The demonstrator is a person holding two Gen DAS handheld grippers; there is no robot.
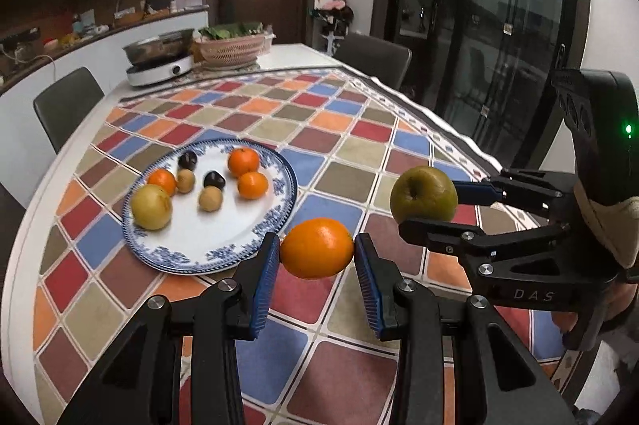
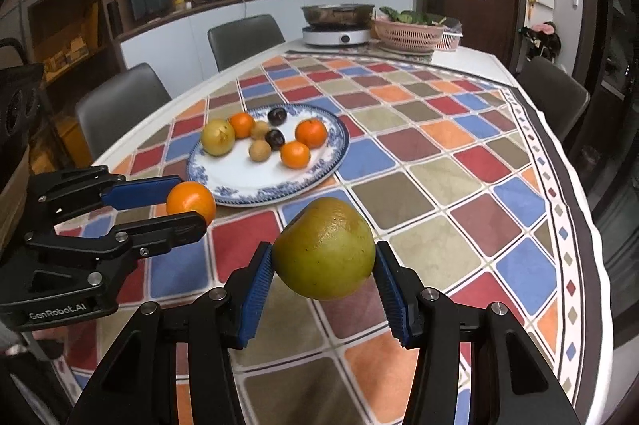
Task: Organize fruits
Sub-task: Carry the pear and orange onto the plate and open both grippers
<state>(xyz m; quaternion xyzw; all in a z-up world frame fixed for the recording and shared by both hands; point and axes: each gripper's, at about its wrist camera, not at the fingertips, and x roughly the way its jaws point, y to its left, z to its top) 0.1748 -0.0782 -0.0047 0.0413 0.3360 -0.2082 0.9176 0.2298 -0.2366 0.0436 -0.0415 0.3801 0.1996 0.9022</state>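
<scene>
My left gripper (image 1: 316, 253) is shut on an orange (image 1: 317, 248) and holds it above the tablecloth, just right of the blue-and-white plate (image 1: 247, 249). It also shows in the right wrist view (image 2: 187, 203) with the orange (image 2: 191, 202). My right gripper (image 2: 323, 269) is shut on a green pear (image 2: 324, 248) above the table, to the right of the left gripper; the left wrist view shows it too (image 1: 427, 205) with the pear (image 1: 423, 194). The plate (image 2: 239, 181) holds several fruits: small oranges, a yellow pear (image 2: 217, 136), dark plums and brown kiwis.
The table has a colourful checked cloth (image 2: 439, 145). At its far end stand an induction cooker with a steel pot (image 2: 337, 25) and a pink basket of greens (image 2: 411, 29). Grey chairs (image 2: 120, 105) stand around the table.
</scene>
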